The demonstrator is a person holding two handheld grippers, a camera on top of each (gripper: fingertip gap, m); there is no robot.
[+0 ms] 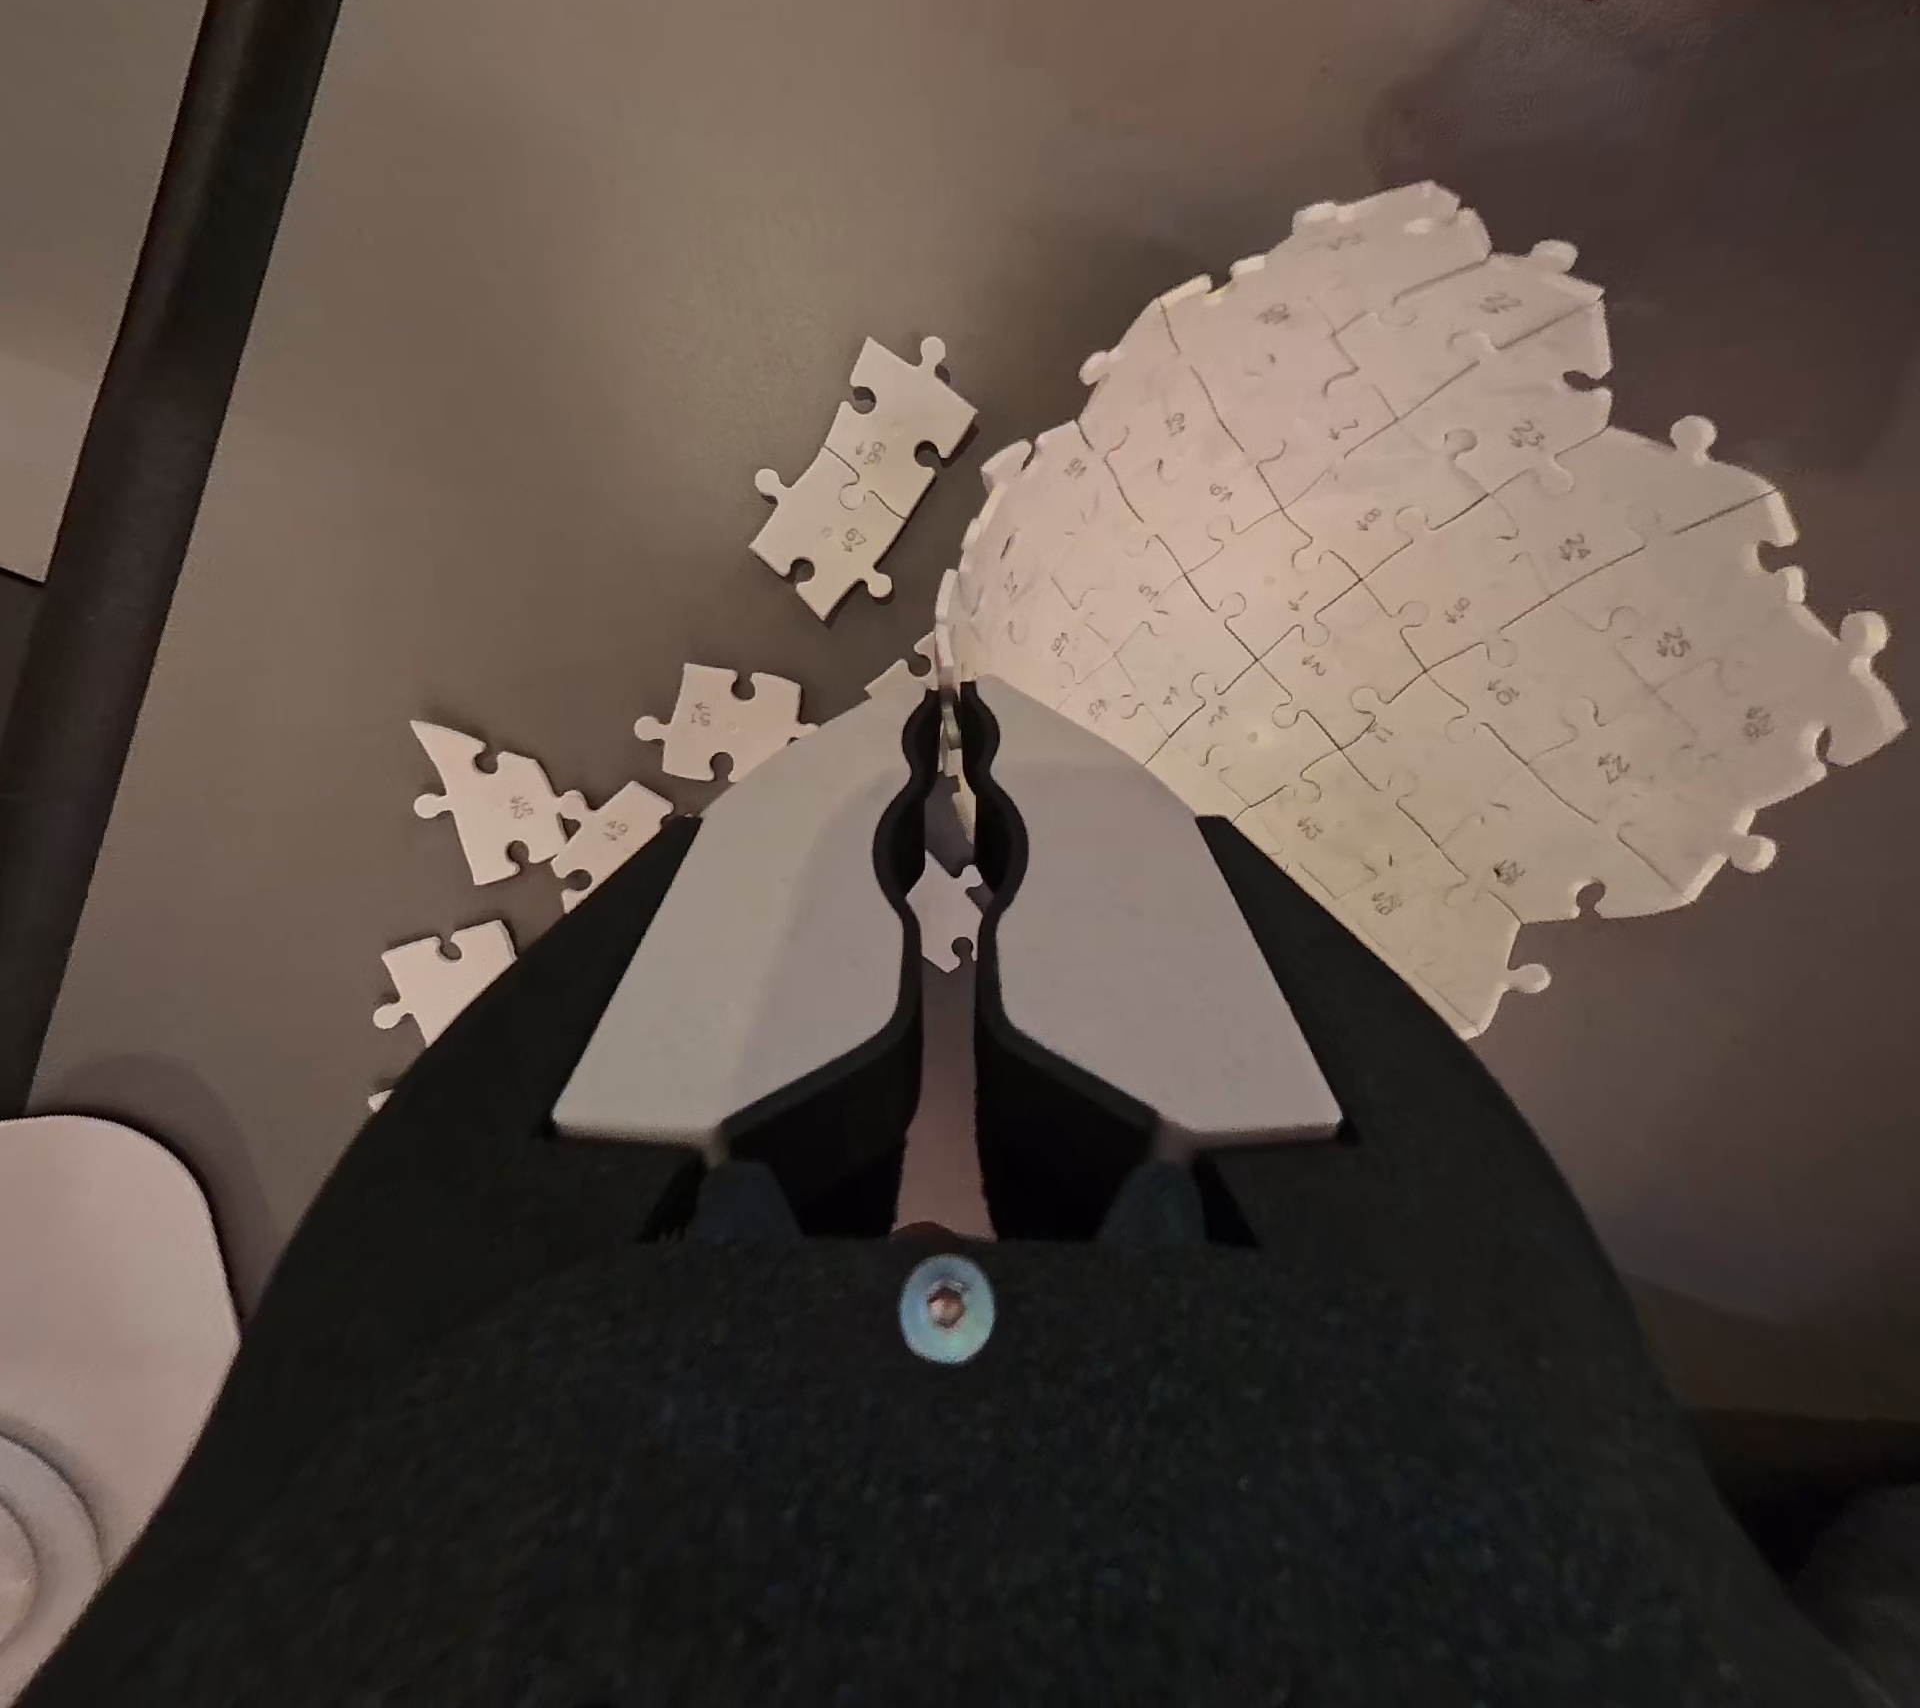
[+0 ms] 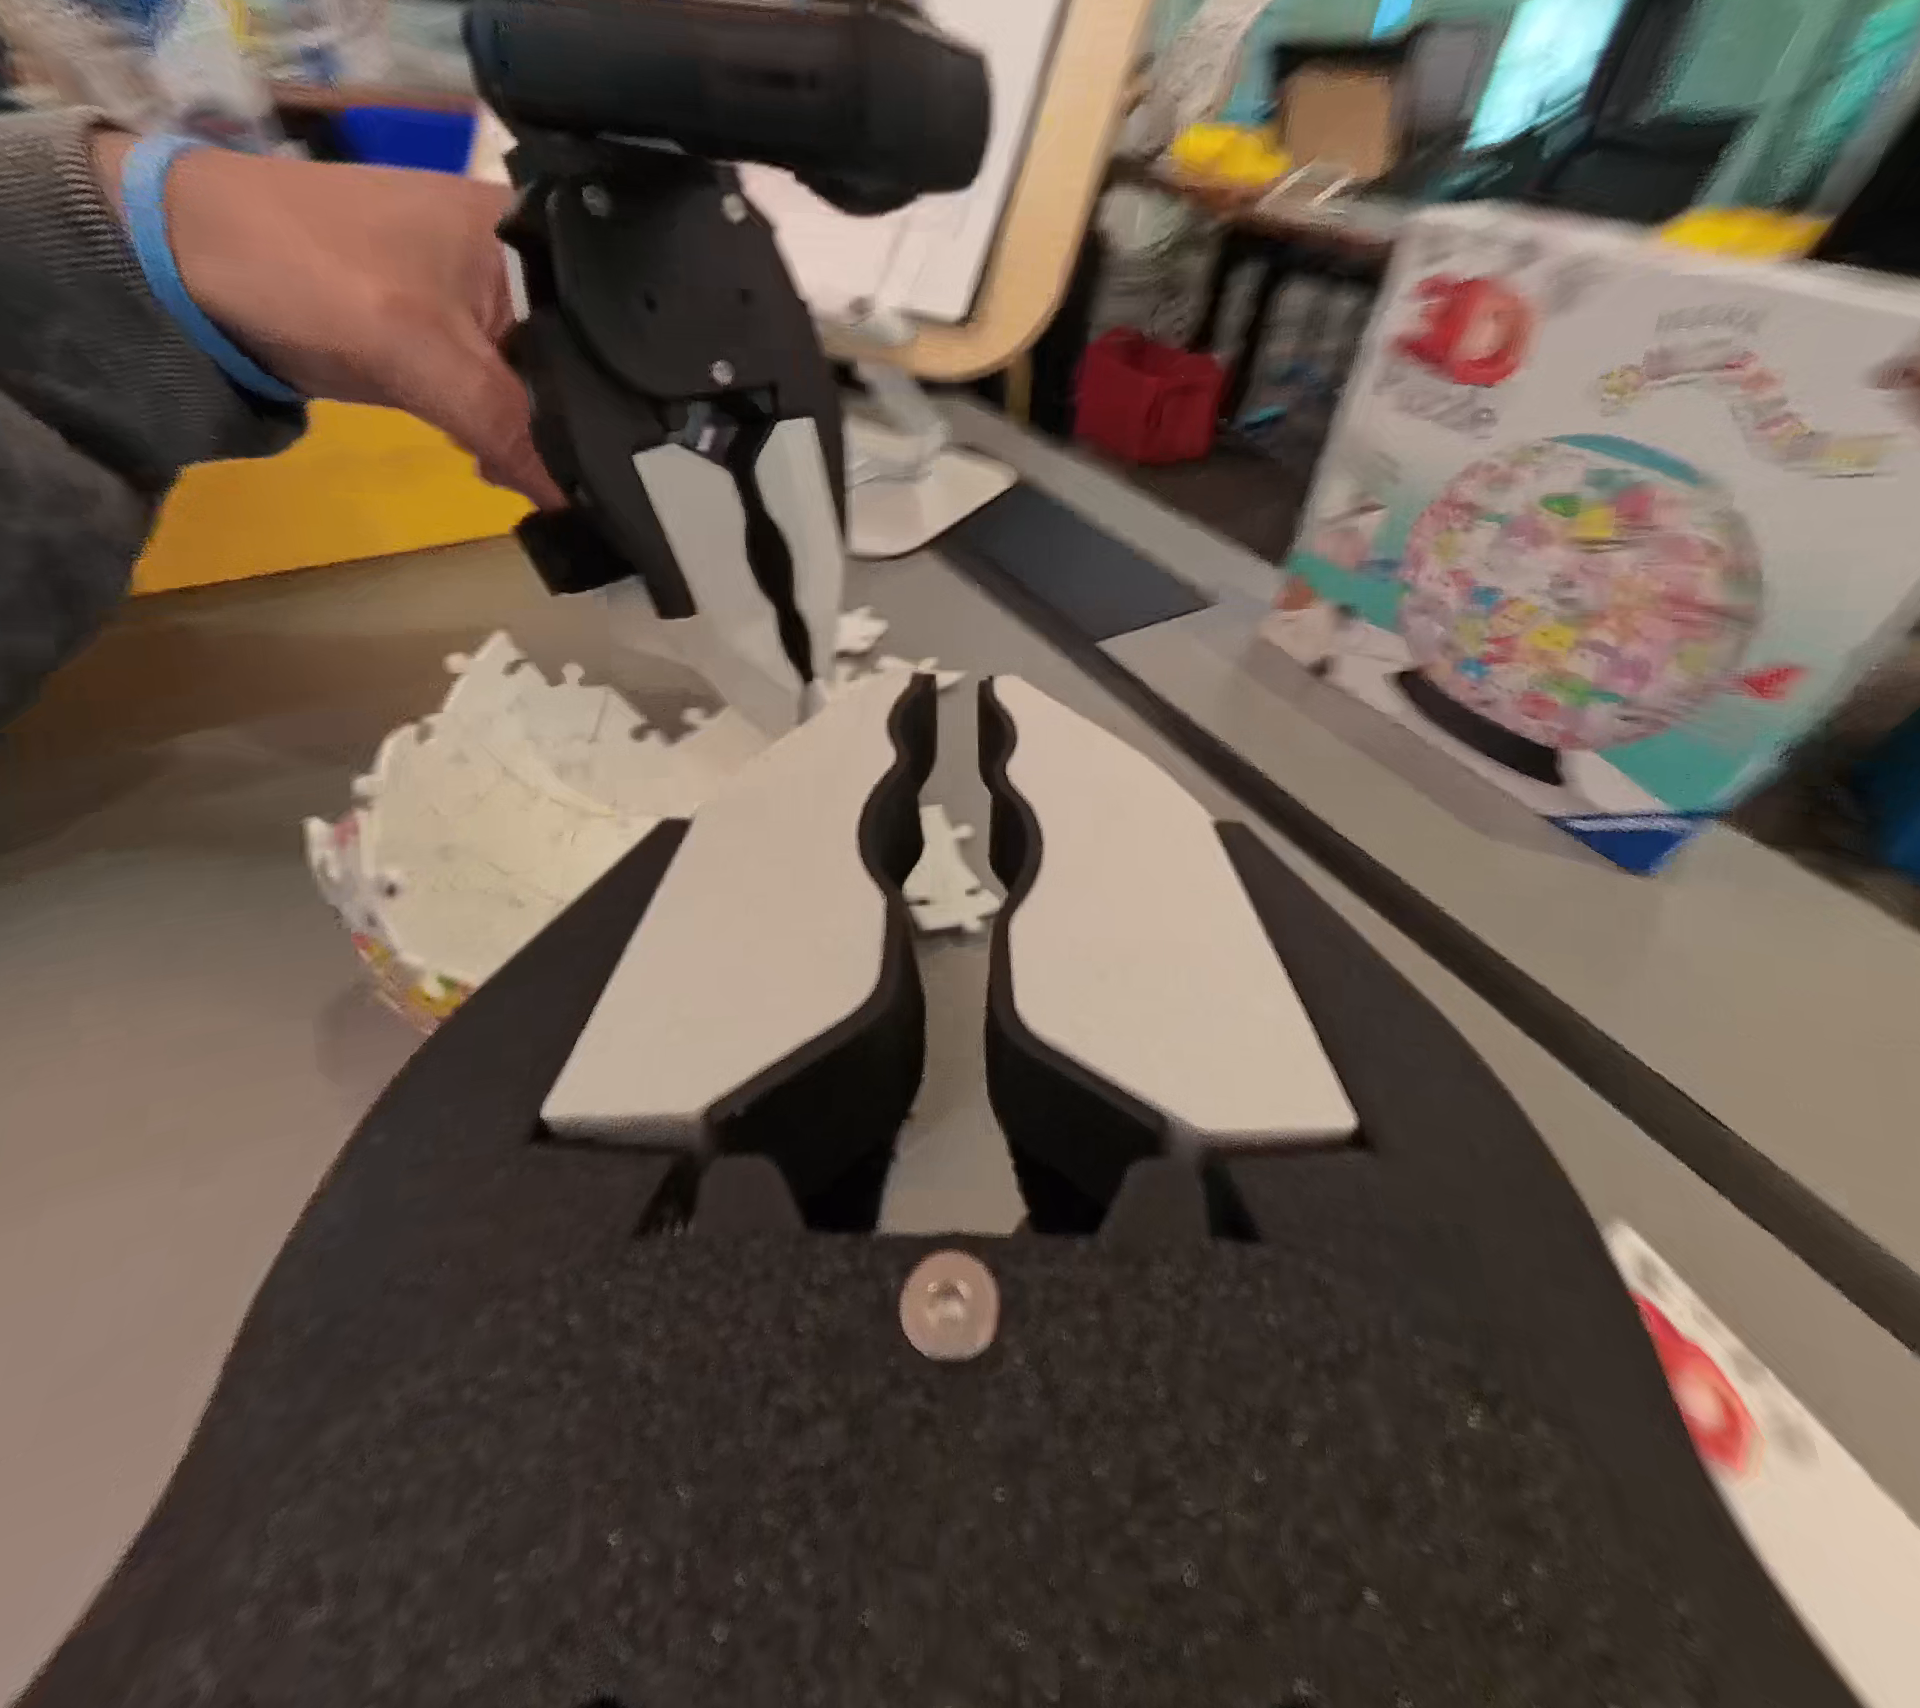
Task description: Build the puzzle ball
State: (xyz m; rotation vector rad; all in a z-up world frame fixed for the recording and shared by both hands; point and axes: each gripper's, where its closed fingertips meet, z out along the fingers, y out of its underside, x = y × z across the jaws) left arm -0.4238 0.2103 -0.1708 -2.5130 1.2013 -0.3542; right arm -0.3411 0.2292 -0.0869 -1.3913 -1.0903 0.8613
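Left wrist view is showing me my left gripper point(image 1: 950, 708) with its jaws pressed nearly together, pinching the rim of the partly built puzzle ball point(image 1: 1434, 619), a curved white shell lying open side up on the grey surface point(image 1: 644, 152) and spreading away to the right of the tips. Loose pieces are lying to the left of it: a joined pair point(image 1: 865, 479) standing apart from the shell, and several single pieces point(image 1: 520, 801) half hidden under the gripper body. Right wrist view (quite blurred) is giving me my right gripper point(image 2: 958, 692) hovering low above the surface with its jaws parted by a narrow gap and holding nothing; a loose piece point(image 2: 948, 869) is lying on the surface beneath that gap. Beyond it a hand point(image 2: 353, 308) is gripping the left tool, tips down at the shell's edge. The puzzle box point(image 2: 1600, 536) is standing to the right.
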